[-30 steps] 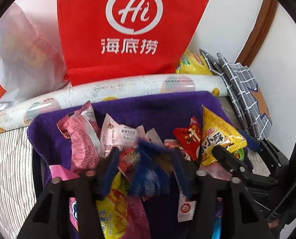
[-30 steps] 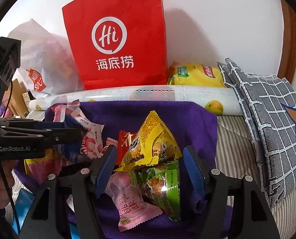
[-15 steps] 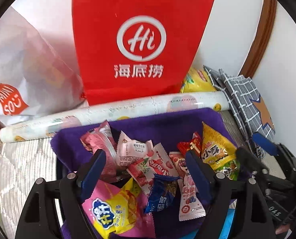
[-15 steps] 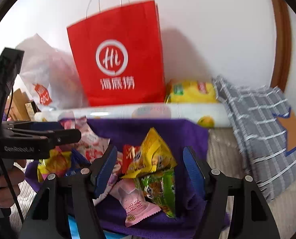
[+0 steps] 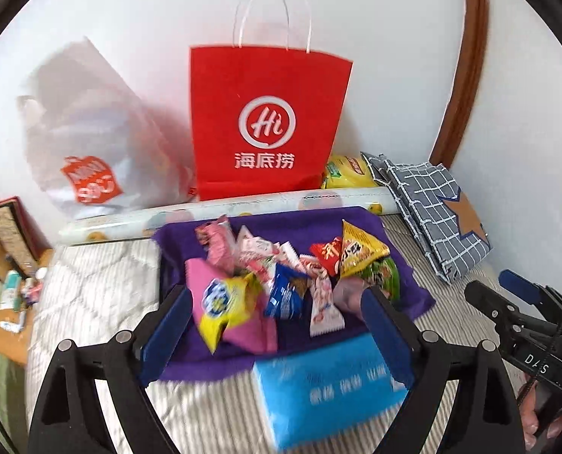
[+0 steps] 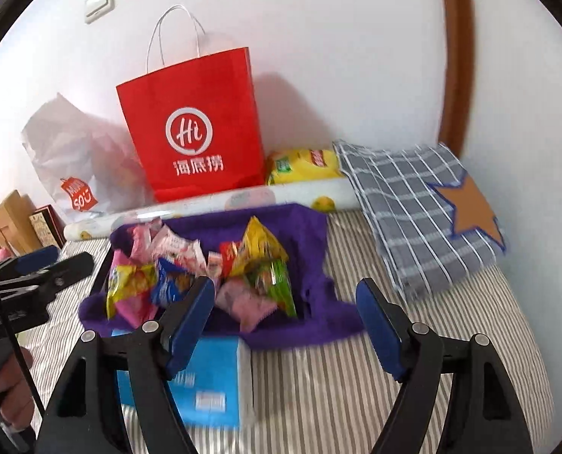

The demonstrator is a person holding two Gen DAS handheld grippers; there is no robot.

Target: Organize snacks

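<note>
Both grippers hang above the bed, jaws opening, holding nothing.
The left gripper point(image 5: 277, 325) and the right gripper point(image 6: 284, 321) frame the snacks point(image 5: 281, 272) heaped on the purple cloth point(image 5: 318, 223) near the bed's far edge, beside a blue pack point(image 6: 209, 382).

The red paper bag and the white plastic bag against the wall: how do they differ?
The red paper bag stands upright with crisp, flat sides; the white plastic bag slumps, soft and crumpled. The red one has thin white handles and a round white "Hi" logo; the white one bears a small red label and looks translucent. Both sit side by side behind the snack pile, against the wall.
</note>
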